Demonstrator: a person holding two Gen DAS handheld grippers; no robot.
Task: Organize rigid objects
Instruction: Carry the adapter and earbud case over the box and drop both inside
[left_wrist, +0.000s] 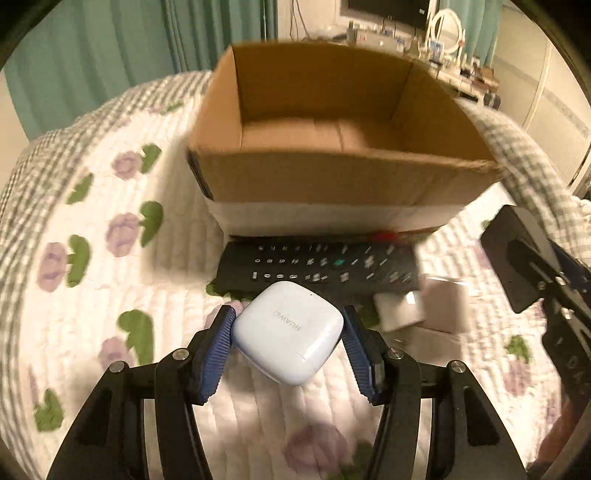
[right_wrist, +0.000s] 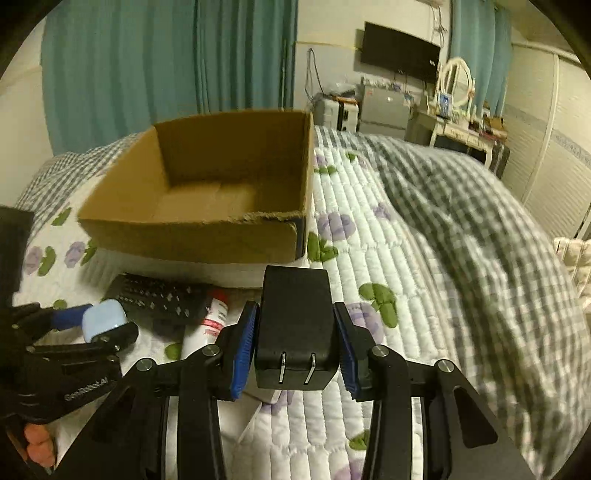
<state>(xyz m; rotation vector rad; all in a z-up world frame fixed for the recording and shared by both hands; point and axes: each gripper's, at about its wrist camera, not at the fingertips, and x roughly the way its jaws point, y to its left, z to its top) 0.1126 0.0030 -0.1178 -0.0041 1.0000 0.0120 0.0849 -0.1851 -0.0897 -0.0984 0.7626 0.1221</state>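
Earbud case (left_wrist: 288, 332), white, sits lower centre of the left wrist view, pinched between my left gripper (left_wrist: 290, 325) pads and tilted, lifted off the quilt (left_wrist: 92, 332). Fingers closed onto its two sides, only as wide as the case. In the right wrist view the same case (right_wrist: 105, 319) shows at the left edge in that gripper (right_wrist: 99, 330).

Right gripper (right_wrist: 295, 332) clamps a black charger (right_wrist: 295, 321), prongs facing the camera, pads tight on both flanks. From the left wrist view the charger (left_wrist: 517, 254) hangs at the right edge, above the bed.

Box (left_wrist: 332, 181), cardboard, open top, stands on the quilt in the upper centre of the left view; what I see of its floor is bare. In the right view the box (right_wrist: 184, 240) is upper left, well beyond the charger.

Remote (left_wrist: 317, 266), black, lies flat right against the box's near wall, just past the case. White block (left_wrist: 402, 310) lies right of it, blurred. Tube (right_wrist: 212, 321), white with a red cap, lies beside the remote (right_wrist: 159, 299) in the right view.
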